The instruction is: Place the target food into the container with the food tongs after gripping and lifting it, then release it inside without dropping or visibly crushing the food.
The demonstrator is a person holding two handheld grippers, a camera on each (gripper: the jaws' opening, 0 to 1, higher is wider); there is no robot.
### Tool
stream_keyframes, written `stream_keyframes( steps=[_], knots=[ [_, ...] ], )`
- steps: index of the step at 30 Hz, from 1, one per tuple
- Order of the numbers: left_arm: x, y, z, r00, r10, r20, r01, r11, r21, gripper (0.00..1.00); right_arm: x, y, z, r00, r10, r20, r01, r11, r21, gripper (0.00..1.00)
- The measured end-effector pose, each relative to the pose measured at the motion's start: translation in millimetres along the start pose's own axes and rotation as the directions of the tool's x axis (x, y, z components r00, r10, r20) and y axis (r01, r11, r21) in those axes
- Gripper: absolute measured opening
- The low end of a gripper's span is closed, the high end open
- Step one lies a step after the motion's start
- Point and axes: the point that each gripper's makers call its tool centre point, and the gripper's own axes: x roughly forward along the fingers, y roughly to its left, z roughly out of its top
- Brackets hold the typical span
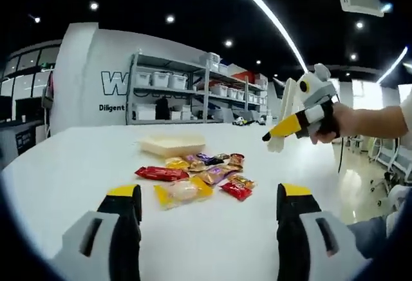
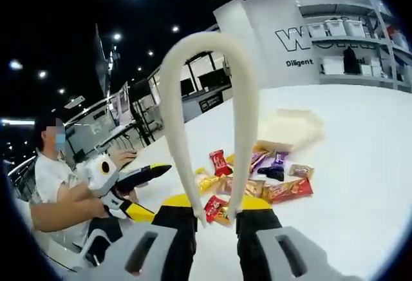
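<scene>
A pile of wrapped snacks (image 1: 199, 174) lies mid-table, with a yellow packet (image 1: 183, 192) nearest me and a red one (image 1: 161, 173) at its left. Just behind them sits a shallow cream container (image 1: 172, 144). My left gripper (image 1: 209, 191) is open wide, its jaws either side of the pile and short of it. At the right a hand holds my right gripper (image 1: 277, 133) in the air, shut on cream food tongs (image 1: 283, 110). In the right gripper view the tongs (image 2: 206, 100) arc up from my right gripper (image 2: 215, 202), above the snacks (image 2: 257, 181) and container (image 2: 290, 129). The left gripper (image 2: 158, 191) hangs open at the left.
The white table (image 1: 77, 165) is broad, its edge curving at the right. Metal shelves with white bins (image 1: 187, 87) stand along the back wall. A seated person (image 2: 51, 178) is at the table's side. Chairs stand on the floor at the far right.
</scene>
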Motion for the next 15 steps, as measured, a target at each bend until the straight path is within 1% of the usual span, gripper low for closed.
stream_keyframes(
  steps=[1, 3, 6, 7, 9, 13, 15],
  knots=[
    [-0.5, -3.1, -1.7, 1.000, -0.003, -0.008, 0.004, 1.000, 0.007, 0.84, 4.7, 1.0, -0.8, 1.000, -0.001, -0.004, 0.001, 1.000, -0.004, 0.17],
    [-0.4, -4.6, -1.1, 1.000, 0.005, -0.003, -0.005, 0.999, 0.036, 0.84, 8.3, 3.0, -1.3, 1.000, 0.000, -0.004, 0.000, 1.000, -0.011, 0.18],
    [-1.1, -1.2, -0.8, 1.000, 0.021, 0.001, -0.021, 1.000, 0.023, 0.84, 14.4, 5.1, -2.8, 1.000, 0.000, 0.000, 0.000, 1.000, -0.019, 0.18],
    [-2.4, -0.3, 1.7, 1.000, 0.024, 0.018, -0.024, 1.000, 0.018, 0.84, 15.3, 4.2, -4.2, 1.000, -0.008, -0.001, 0.008, 1.000, -0.025, 0.18],
    [-2.5, 0.2, 3.8, 0.999, 0.023, 0.031, -0.023, 1.000, 0.004, 0.84, 17.8, 2.8, -7.9, 1.000, -0.016, -0.012, 0.015, 0.999, -0.038, 0.19],
    [-2.4, -3.6, 5.4, 0.999, -0.005, 0.046, 0.006, 1.000, -0.010, 0.81, 16.3, 0.5, -10.1, 0.999, -0.035, -0.013, 0.035, 0.999, -0.035, 0.19],
    [-3.0, -7.2, 6.0, 0.999, -0.018, 0.049, 0.018, 1.000, 0.002, 0.80, 15.6, -0.7, -10.1, 0.999, -0.042, -0.014, 0.041, 0.999, -0.033, 0.19]
  ],
)
